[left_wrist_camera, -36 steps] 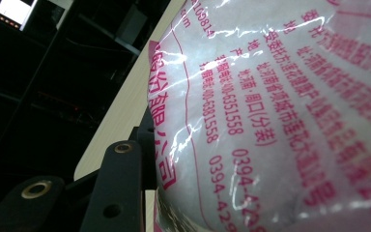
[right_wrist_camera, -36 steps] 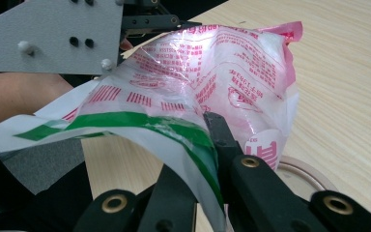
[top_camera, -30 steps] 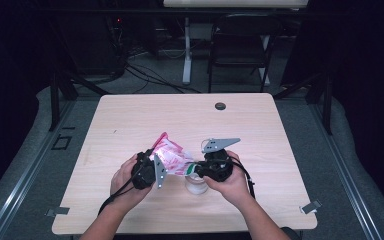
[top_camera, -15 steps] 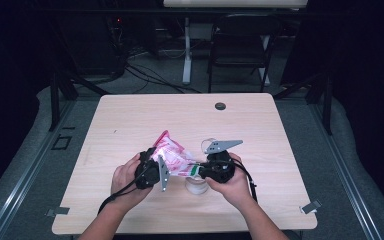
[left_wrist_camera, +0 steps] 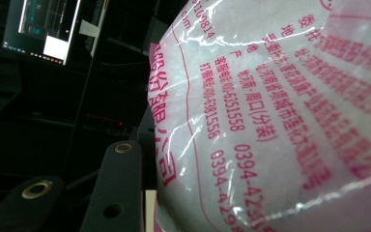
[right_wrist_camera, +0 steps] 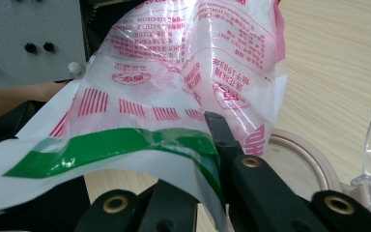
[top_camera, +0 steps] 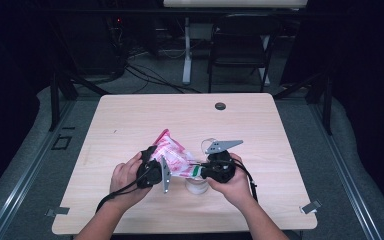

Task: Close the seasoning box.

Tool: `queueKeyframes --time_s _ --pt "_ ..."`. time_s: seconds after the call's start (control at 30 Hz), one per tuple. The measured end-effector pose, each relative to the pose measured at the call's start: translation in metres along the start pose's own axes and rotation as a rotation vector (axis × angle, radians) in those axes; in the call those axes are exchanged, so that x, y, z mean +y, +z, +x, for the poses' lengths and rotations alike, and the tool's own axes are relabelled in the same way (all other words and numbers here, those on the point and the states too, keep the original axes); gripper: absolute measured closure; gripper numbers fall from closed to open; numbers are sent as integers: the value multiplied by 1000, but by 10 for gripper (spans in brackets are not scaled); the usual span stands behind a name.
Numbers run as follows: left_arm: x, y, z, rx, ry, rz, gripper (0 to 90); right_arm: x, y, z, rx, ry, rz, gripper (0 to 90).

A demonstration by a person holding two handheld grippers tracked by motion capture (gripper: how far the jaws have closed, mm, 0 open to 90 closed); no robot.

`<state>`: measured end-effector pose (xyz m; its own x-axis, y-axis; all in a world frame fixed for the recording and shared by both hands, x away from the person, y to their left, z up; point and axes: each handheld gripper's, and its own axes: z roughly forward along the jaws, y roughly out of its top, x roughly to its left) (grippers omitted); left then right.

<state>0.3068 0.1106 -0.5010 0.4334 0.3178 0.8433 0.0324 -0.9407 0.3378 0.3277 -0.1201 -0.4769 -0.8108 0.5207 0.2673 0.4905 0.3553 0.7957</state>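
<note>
On the wooden table (top_camera: 130, 120), both hands work near the front edge. A pink-printed plastic bag (top_camera: 172, 157) of white grains hangs just above the tabletop between them. The left claw (top_camera: 156, 167) is clamped on the bag's bulging body; the right claw (right_wrist_camera: 212, 145) is clenched on its green-striped edge, over a small round container (top_camera: 196, 186).

Both forearms enter from the bottom edge, converging inward. Left hand (top_camera: 126, 176) grips the left hand-held gripper (top_camera: 156, 161), jaws part-closed, pointing up-right. Right hand (top_camera: 232, 182) holds the right hand-held gripper (top_camera: 196, 170), jaws pinched fully together, pointing left toward the other.
</note>
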Motion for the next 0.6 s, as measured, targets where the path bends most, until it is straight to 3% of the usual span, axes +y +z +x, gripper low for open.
queueKeyframes --time_s 0.27,0.6 --pt "1 -1 0 4 18 5 606 0 0 -1 -1 3 0 900" --pt "5 -1 3 -28 33 34 607 0 -1 -2 -1 4 2 900"
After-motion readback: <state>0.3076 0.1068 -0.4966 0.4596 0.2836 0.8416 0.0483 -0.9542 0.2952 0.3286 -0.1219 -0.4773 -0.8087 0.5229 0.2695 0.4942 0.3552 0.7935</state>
